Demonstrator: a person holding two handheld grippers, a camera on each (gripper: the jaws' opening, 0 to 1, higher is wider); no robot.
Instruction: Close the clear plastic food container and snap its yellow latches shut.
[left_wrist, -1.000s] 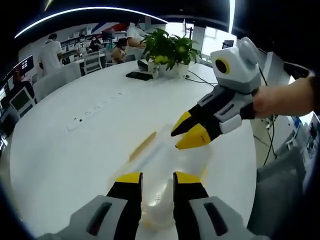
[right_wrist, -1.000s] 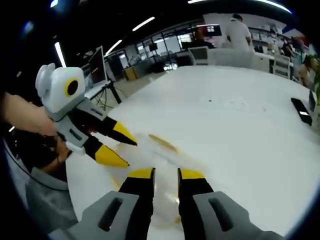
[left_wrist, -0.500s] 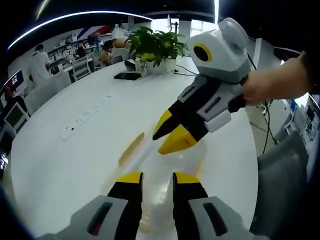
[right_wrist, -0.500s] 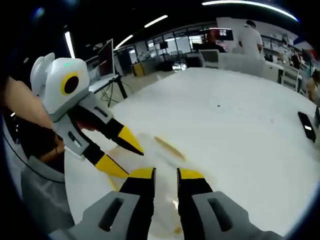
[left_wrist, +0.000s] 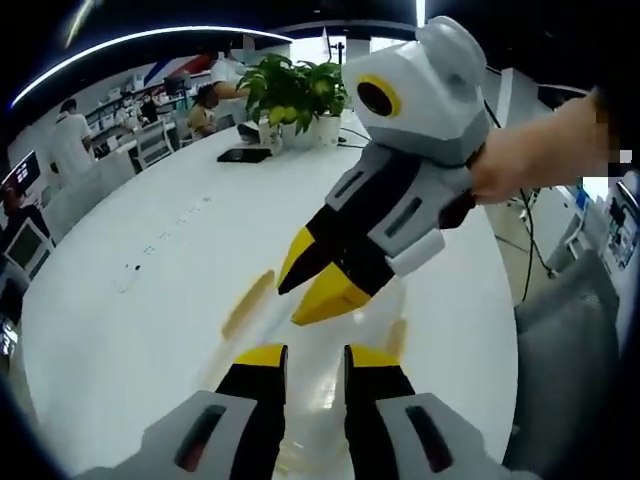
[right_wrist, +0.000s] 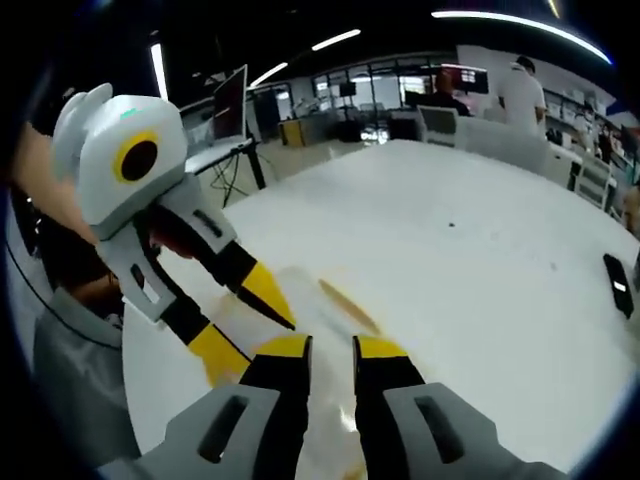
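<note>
The clear plastic container (left_wrist: 318, 338) lies on the white table (left_wrist: 130, 330) just ahead of my left gripper (left_wrist: 315, 358), whose jaws stand a little apart over its near end. One yellow latch (left_wrist: 247, 304) sticks out on its left and another latch (left_wrist: 397, 336) on its right. My right gripper (left_wrist: 288, 307) reaches in from the right, tips close together just above the lid. In the right gripper view the container (right_wrist: 322, 318) and a latch (right_wrist: 350, 306) lie ahead of my right gripper (right_wrist: 332, 348). The left gripper (right_wrist: 262, 340) comes in from the left with jaws apart.
Potted plants (left_wrist: 300, 90) and a dark phone (left_wrist: 245, 155) sit at the table's far end, with people and chairs behind. Another dark phone (right_wrist: 618, 285) lies far right. A monitor (right_wrist: 232, 105) stands beyond the table edge. A hand (left_wrist: 530, 160) holds the right gripper.
The right gripper has come nearer and lower over the container in the left gripper view. The left gripper looms closer in the right gripper view. The gaps between both pairs of jaws look unchanged.
</note>
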